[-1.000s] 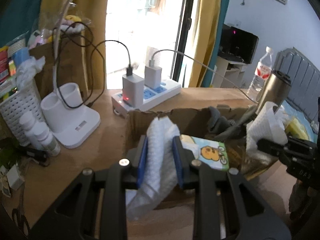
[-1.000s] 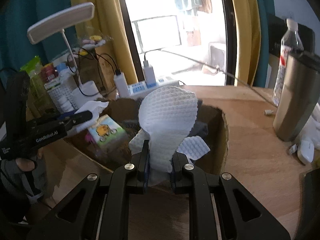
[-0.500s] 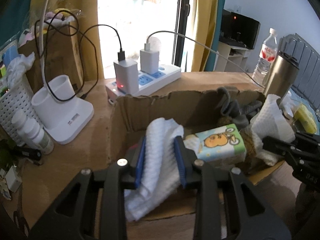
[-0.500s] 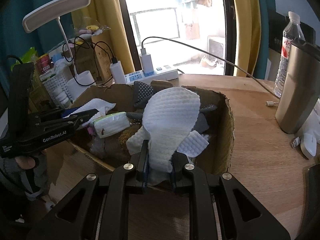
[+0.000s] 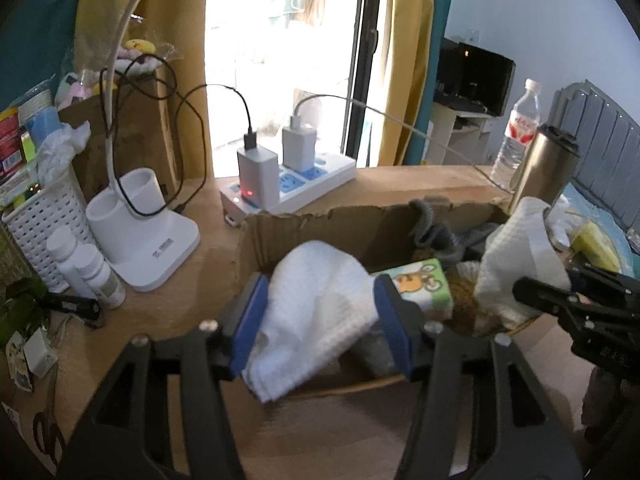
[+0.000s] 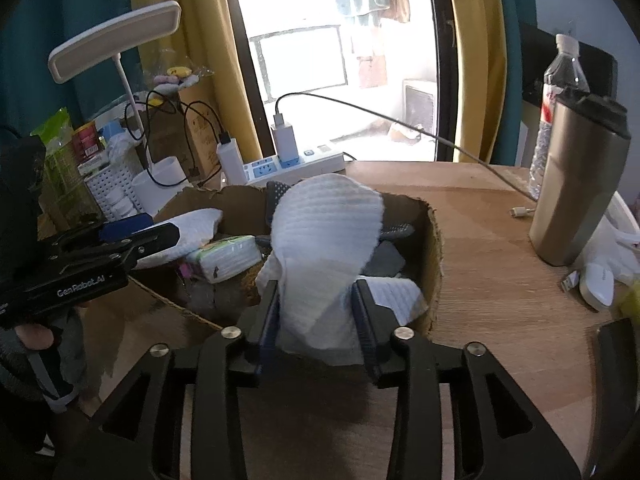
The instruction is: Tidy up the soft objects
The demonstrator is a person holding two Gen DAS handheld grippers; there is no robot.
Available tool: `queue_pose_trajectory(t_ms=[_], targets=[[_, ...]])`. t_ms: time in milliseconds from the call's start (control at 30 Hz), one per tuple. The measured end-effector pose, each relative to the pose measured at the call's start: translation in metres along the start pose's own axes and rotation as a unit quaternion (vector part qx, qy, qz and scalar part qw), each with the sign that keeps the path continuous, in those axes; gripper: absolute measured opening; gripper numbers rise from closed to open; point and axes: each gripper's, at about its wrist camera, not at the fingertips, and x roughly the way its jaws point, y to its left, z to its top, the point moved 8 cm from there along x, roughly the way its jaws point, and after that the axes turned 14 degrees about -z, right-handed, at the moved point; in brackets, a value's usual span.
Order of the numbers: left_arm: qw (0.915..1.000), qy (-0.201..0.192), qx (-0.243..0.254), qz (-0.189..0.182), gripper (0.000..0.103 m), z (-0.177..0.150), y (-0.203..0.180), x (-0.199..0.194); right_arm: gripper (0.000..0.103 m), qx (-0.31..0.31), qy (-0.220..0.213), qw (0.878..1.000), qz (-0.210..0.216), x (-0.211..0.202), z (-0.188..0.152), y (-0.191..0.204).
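On the left, the left gripper [image 5: 320, 320] has its jaws opening around a white cloth [image 5: 316, 312] over the cardboard box [image 5: 320, 220] on the counter [image 5: 168, 312]. On the right, the right gripper's [image 6: 316, 316] jaws are opening around a second white cloth [image 6: 324, 248] above the same box. Both drops look nearly done; a tissue pack [image 5: 424, 288] already lies inside.

Left claw [image 5: 320, 316] and right claw [image 6: 318, 312] opening

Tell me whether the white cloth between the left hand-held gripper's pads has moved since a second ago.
Yes. The white waffle-textured cloth has dropped lower against the torn cardboard box wall, spreading as the jaws open.
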Motion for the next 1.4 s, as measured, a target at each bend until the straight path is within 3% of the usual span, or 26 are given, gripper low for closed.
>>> queue_pose_trajectory(t_ms=[100, 167, 200, 533, 1033, 1400], targets=[[0.9999, -0.008, 0.002, -0.007, 0.059, 0.002, -0.006, -0.009, 0.048, 0.002, -0.006, 1.000, -0.006, -0.008, 0.001, -0.001], [0.9998, -0.014, 0.004, -0.013, 0.074, 0.003, -0.010, -0.016, 0.050, 0.003, -0.009, 1.000, -0.009, -0.014, 0.002, -0.001], [0.9997, -0.017, 0.005, -0.015, 0.076, 0.002, -0.012, -0.019, 0.052, 0.003, -0.011, 1.000, -0.010, -0.017, 0.002, -0.001], [0.9980, -0.044, 0.011, -0.043, 0.079, -0.002, -0.030, -0.056, 0.057, -0.001, -0.041, 0.999, -0.036, -0.052, 0.003, 0.004], [0.9951, -0.074, 0.028, -0.060, 0.095, -0.017, -0.055, -0.106, 0.069, -0.008, -0.080, 0.995, -0.064, -0.108, -0.006, 0.010], [0.9917, -0.092, 0.050, -0.075, 0.096, -0.035, -0.081, -0.145, 0.070, -0.003, -0.107, 0.991, -0.077, -0.154, -0.020, 0.012]])
